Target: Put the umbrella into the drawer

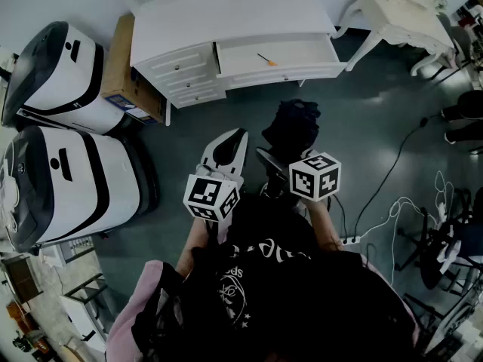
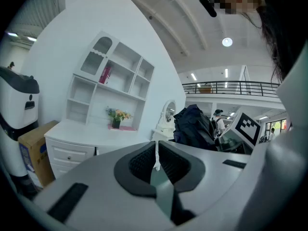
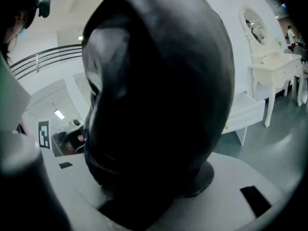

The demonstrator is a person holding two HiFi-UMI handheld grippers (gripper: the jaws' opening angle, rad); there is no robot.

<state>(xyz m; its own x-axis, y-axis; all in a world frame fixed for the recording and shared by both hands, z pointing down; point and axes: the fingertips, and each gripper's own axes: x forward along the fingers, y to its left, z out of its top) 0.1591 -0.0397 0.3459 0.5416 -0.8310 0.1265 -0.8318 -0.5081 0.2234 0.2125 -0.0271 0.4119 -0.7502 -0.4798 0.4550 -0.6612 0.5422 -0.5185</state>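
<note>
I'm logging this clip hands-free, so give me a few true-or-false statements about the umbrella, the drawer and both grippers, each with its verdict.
1. The right gripper is clamped on the black umbrella. True.
2. The umbrella lies in the drawer. False: the right gripper holds it short of the white desk.
3. The left gripper has its jaws together with nothing between them. True.
4. The drawer is pushed shut. False: it stands pulled open.

I see a dark grey polished floor (image 1: 377, 119), a white curved-leg wooden table (image 1: 400, 17) and a brown cardboard box (image 1: 119, 62) by a white wall (image 2: 53, 66).
</note>
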